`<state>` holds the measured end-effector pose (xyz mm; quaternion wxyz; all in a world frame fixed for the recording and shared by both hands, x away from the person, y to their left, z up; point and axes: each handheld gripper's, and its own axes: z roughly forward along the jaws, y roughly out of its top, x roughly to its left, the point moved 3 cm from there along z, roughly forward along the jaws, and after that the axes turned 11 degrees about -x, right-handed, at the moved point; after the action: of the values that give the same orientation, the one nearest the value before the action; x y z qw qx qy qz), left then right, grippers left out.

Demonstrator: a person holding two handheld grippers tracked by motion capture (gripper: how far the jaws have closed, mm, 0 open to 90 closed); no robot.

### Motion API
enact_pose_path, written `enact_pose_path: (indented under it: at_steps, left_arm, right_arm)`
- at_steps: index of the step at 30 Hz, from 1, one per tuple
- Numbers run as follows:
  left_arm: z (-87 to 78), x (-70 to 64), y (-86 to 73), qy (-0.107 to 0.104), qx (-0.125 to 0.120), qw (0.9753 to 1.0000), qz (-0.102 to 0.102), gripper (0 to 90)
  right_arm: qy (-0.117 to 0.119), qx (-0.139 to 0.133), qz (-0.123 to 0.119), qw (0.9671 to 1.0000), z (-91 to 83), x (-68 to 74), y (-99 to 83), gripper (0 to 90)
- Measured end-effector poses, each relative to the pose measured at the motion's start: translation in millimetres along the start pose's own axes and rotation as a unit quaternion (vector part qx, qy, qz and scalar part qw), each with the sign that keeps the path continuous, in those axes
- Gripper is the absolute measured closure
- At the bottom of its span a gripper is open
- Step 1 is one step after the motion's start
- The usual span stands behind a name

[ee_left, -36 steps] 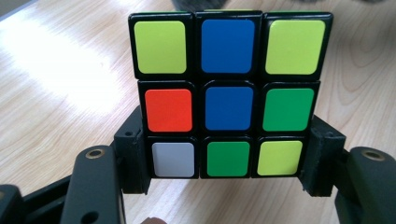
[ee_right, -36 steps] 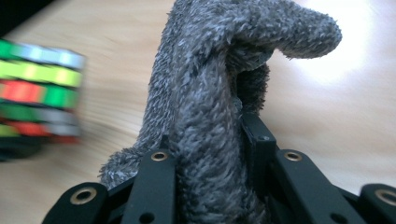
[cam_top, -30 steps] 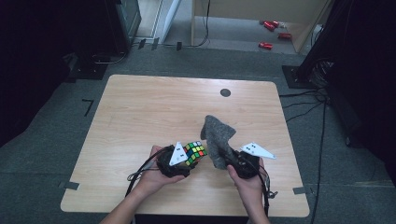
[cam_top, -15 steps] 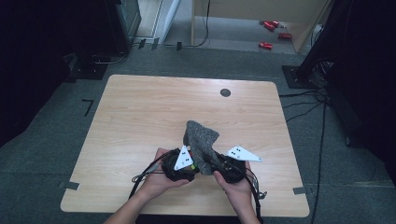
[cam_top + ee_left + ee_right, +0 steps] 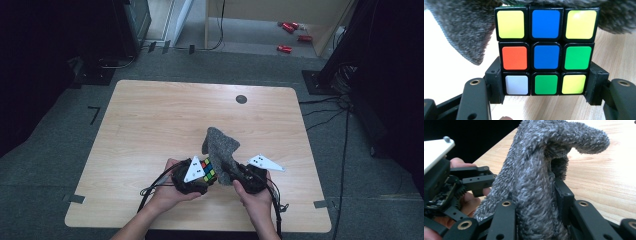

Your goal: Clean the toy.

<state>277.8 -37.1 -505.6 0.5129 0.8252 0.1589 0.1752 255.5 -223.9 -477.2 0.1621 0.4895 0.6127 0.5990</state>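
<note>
Cloth (image 5: 220, 147) lifted off the cube (image 5: 208, 170) since half a second ago, again exposing it near the table's front edge; left gripper (image 5: 204, 172) clamps cube, right gripper (image 5: 231, 172) pinches cloth; risk: draping fibres snag cube corners, twisting it loose.

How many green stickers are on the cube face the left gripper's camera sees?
2 on the Rubik's cube face turned to the left gripper view: one at middle row right, one at bottom row centre. Other faces are hidden, partly behind the grey cloth.
</note>
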Motion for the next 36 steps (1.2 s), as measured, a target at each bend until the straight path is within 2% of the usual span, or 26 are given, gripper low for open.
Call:
enact_pose_path:
  at_steps: [12,21,22,25,30,31,36]
  left_arm:
    - [-4.6,3.3,1.5,0.004,-0.007,1.0,-0.005,35.0]
    - [-5.5,4.2,2.1,0.004,-0.01,0.9999,-0.007,35.0]
    - [-6.1,4.5,2.5,0.004,-0.012,0.9999,-0.006,35.0]
    - [-8.4,5.8,4.2,0.005,-0.017,0.9998,-0.008,35.0]
    - [-12.4,7.4,8.6,0.002,-0.036,0.9992,-0.016,35.0]
    - [-16.0,9.1,11.9,-0.003,-0.05,0.9985,-0.024,35.0]
    - [-16.6,12.2,9.4,0.003,-0.043,0.9989,-0.017,35.0]
  right_arm:
    - [-0.001,0.002,0.029,0.9996,0.6,-10.5,-2.4,67.1]
    - [0.001,0.002,0.042,0.9991,1.4,-16.5,-4.3,67.1]
    - [0.005,0.002,0.054,0.9985,0.9,-18.0,-3.9,67.1]
    - [0.004,0.001,0.06,0.9982,0.6,-20.4,-3.4,67.1]
    - [-0.006,0.007,0.062,0.998,0.8,-23.2,-4.7,67.1]
    - [-0.009,0.02,0.052,0.9984,2.8,-22.9,-7.2,67.1]
    - [-0.006,0.019,0.039,0.9991,3.8,-14.9,-5.0,67.2]
